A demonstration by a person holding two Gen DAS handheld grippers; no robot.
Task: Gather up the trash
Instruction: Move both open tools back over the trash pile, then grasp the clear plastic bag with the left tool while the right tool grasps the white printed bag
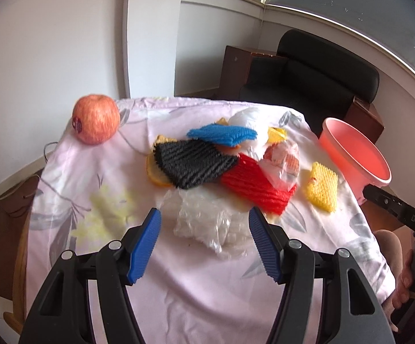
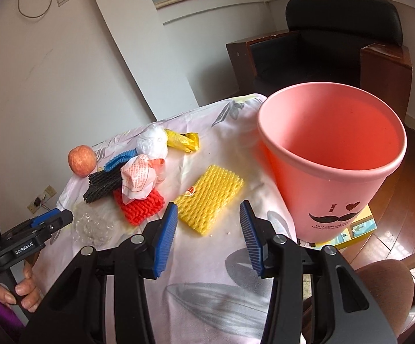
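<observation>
Left wrist view shows me a tabletop [image 1: 178, 286] under a pale floral cloth, a black armchair [image 1: 316, 77] beyond. Trash pile [image 1: 207, 160] sits mid-table, apple [image 1: 96, 119] far left, pink bin [image 2: 333, 154] right. Both left tongs [image 1: 204, 246] and right tongs [image 2: 209, 238] gape, released.

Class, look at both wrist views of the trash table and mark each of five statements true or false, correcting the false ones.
1. The pink bin already holds trash. False: its visible inside is empty.
2. Both the left gripper and the right gripper are open and hold nothing. True.
3. The apple sits inside the pile of trash. False: it stands apart, near the table's far left corner.
4. The yellow foam net lies apart from the red foam net. True.
5. Clear bubble wrap lies in front of the left gripper. True.
</observation>
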